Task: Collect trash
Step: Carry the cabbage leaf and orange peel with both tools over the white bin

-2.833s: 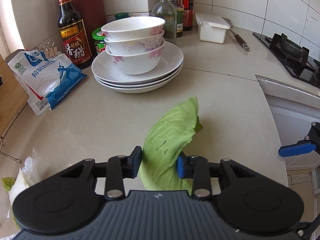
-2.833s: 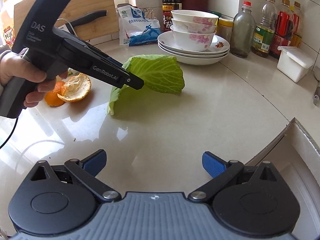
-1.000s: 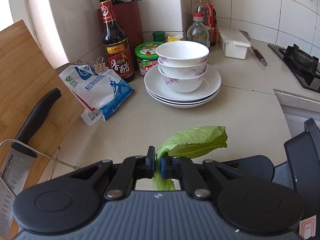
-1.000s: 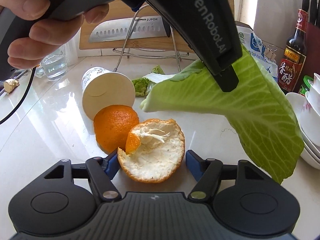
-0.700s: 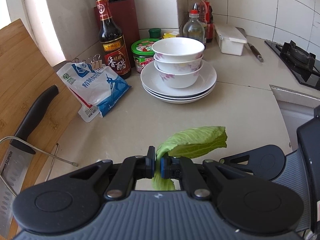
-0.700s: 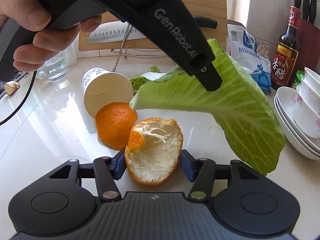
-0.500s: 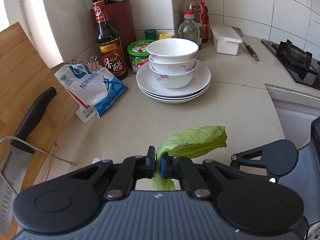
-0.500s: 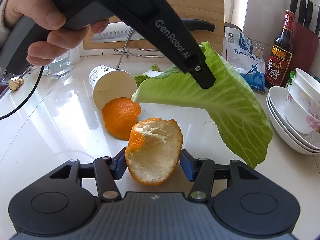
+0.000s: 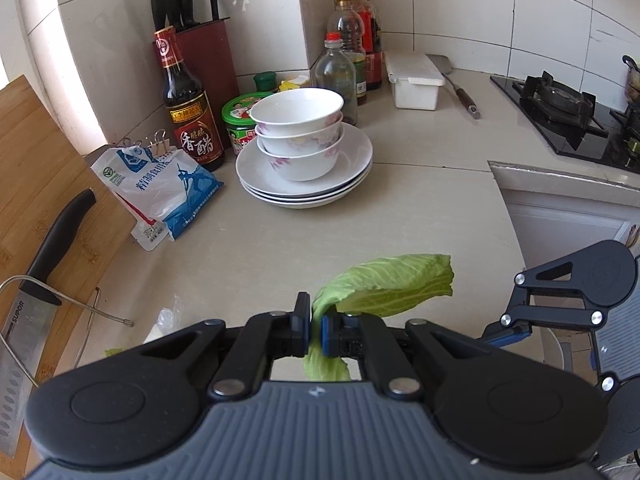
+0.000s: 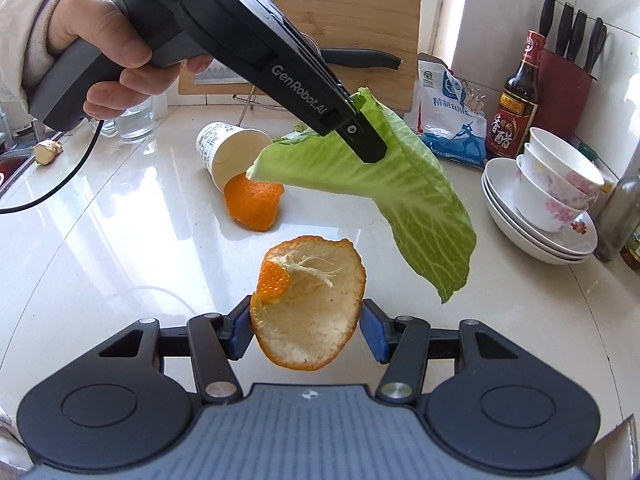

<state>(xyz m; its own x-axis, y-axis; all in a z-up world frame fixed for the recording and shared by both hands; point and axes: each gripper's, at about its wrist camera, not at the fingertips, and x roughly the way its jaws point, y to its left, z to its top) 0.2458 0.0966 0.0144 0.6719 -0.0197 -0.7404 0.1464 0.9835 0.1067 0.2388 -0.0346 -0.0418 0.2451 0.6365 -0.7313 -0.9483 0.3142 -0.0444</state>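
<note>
right tongs (image 10: 306, 330) now grasp the orange peel (image 10: 310, 306) lifted; left tongs (image 9: 316, 330) still clench the cabbage leaf (image 9: 384, 286).

Your left gripper (image 10: 368, 148) is matte black with "GenRobot.AI" lettering, a trailing black cable and blue finger pads (image 9: 325, 334), silver screws at the linkages, and your sleeve (image 10: 20, 20) is pale.

A broad, pale-green cabbage leaf (image 10: 400, 184) hangs in the air above the counter, pinched at its stem end and drooping at its tip. A cupped orange peel (image 10: 310, 308), white pith facing up, is held clear of the counter. A second orange peel (image 10: 254, 202) lies skin-up mid-counter, touching a tipped white paper cup (image 10: 228, 152).
</note>
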